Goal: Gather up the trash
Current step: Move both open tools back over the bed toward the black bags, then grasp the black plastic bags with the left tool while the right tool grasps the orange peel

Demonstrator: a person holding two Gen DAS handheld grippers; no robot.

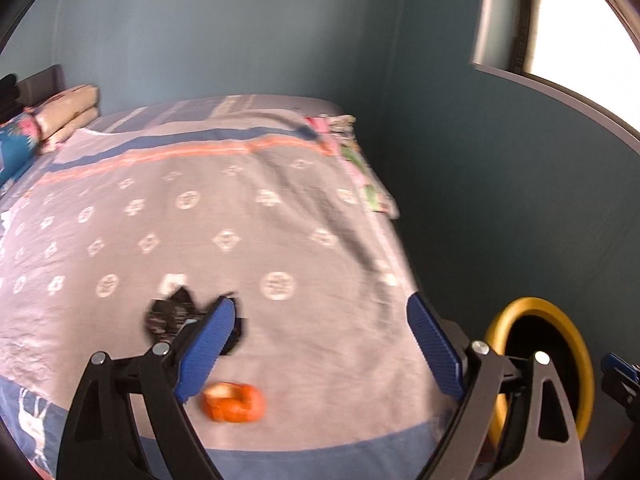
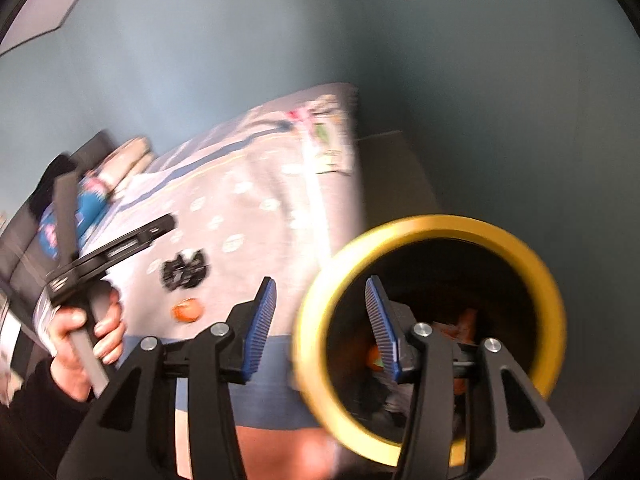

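Left tool [image 1: 320,344] being held wide open, empty, over bed [image 1: 280,208] near its foot edge. Orange peel [image 1: 233,402] lying by that edge, long axis along it; black wrapper [image 1: 170,314] just beyond. Right tool [image 2: 320,328] being held half open, empty, one finger over yellow-rimmed bin [image 2: 432,228] mouth beside bed's foot corner.

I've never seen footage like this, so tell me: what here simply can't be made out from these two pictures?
- Black crumpled item on the bed: left view, blurred and partly behind a gripper finger; unidentifiable.
- Orange scrap: left view, motion blur; peel or wrapper unclear.
- Contents of the yellow-rimmed bin: right view, dark inside, partly hidden by the right gripper.
- Window: overexposed.
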